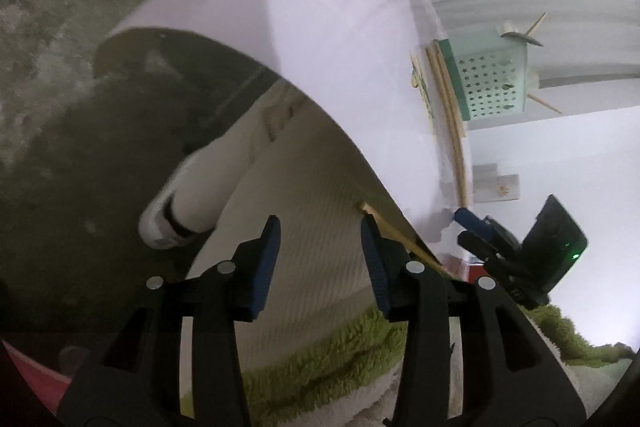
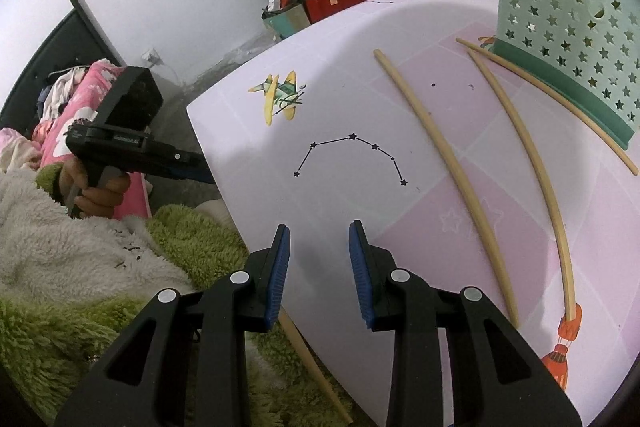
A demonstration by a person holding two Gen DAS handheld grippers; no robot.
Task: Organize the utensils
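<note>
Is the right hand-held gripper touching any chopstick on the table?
Apart. The right wrist view shows the right hand-held gripper open over bare table, the nearest chopstick lying clear beside it.

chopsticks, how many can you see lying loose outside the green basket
4. Three on the pink table: left one, middle one, one against the green basket. A fourth sits below the table's edge. Others stand inside the basket.

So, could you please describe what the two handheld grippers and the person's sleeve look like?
Both grippers, left gripper and right gripper, are black plastic with silver rivets and ribbed blue pads on the fingers. Seen from the right wrist, the left one has a pistol-style handle, a boxy black top, and small white lettering. The sleeve is fluffy green fleece.
</note>
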